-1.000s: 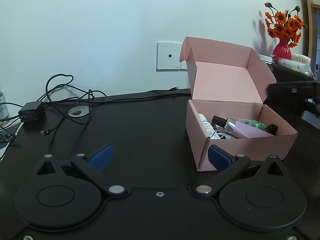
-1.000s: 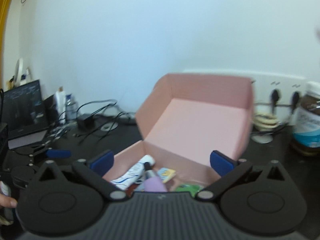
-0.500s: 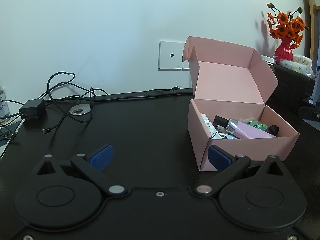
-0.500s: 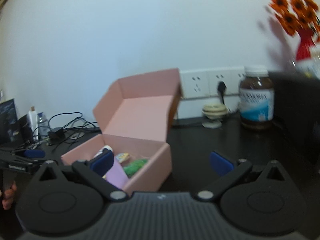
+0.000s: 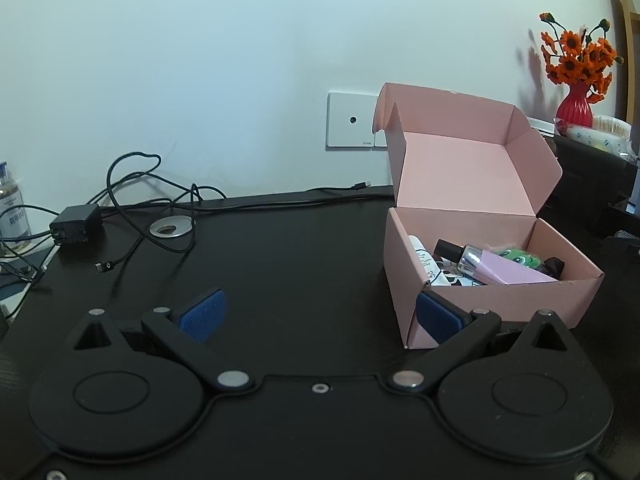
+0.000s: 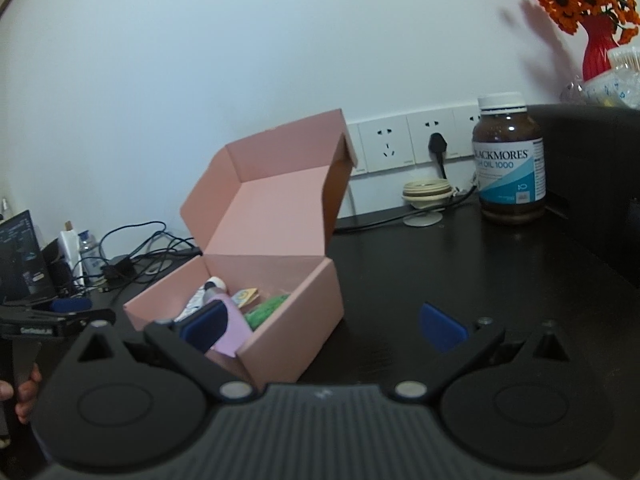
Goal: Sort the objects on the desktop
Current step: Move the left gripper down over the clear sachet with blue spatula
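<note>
1 pink box on the desk; 2 grippers, left and right, both spread, empty.

Matt pink cardboard box, glossy dark desk

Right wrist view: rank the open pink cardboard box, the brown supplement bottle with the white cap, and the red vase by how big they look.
1. Open pink cardboard box, by far the largest.
2. Brown supplement bottle with the white cap.
3. Red vase, smallest as seen; it stands farther back and higher, so its true size against the bottle is unsure.
</note>
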A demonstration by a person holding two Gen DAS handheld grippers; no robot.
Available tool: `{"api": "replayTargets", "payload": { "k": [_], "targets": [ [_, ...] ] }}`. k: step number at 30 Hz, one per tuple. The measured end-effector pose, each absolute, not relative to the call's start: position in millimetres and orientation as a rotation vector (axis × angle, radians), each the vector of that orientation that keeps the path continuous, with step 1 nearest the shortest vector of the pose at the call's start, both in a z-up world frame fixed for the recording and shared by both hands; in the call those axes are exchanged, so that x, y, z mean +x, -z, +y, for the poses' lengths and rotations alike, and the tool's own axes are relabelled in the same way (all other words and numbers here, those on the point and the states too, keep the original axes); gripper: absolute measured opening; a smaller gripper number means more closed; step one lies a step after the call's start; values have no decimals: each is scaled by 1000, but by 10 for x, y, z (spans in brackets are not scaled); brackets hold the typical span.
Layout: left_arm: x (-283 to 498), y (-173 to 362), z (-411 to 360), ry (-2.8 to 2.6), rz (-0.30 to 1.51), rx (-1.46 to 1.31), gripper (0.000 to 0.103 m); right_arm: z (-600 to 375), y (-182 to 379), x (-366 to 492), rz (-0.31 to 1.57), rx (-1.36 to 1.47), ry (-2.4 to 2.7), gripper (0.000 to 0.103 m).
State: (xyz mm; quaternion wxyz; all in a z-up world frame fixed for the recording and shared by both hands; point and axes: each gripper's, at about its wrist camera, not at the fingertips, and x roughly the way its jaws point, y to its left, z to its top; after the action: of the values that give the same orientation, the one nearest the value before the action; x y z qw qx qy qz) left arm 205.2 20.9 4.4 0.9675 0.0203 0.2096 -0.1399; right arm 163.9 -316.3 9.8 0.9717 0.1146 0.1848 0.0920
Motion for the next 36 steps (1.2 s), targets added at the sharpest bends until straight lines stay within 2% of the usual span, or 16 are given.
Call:
{"api": "replayTargets", "payload": {
  "k": [8, 23, 33, 36],
  "targets": [
    [1893, -52, 144, 305, 403, 105, 103, -3230, -83, 1635, 373, 269, -218, 102],
    [1154, 49, -105, 482, 557, 296, 103, -3285, -80, 1608, 358, 304, -248, 102],
    [1218, 122, -233, 548, 661, 289, 101, -3352, -71, 1596, 352, 343, -261, 102],
    [1278, 123, -201, 571, 694, 244, 98, -3376, -62, 1603, 353, 359, -264, 102]
  ]
}}
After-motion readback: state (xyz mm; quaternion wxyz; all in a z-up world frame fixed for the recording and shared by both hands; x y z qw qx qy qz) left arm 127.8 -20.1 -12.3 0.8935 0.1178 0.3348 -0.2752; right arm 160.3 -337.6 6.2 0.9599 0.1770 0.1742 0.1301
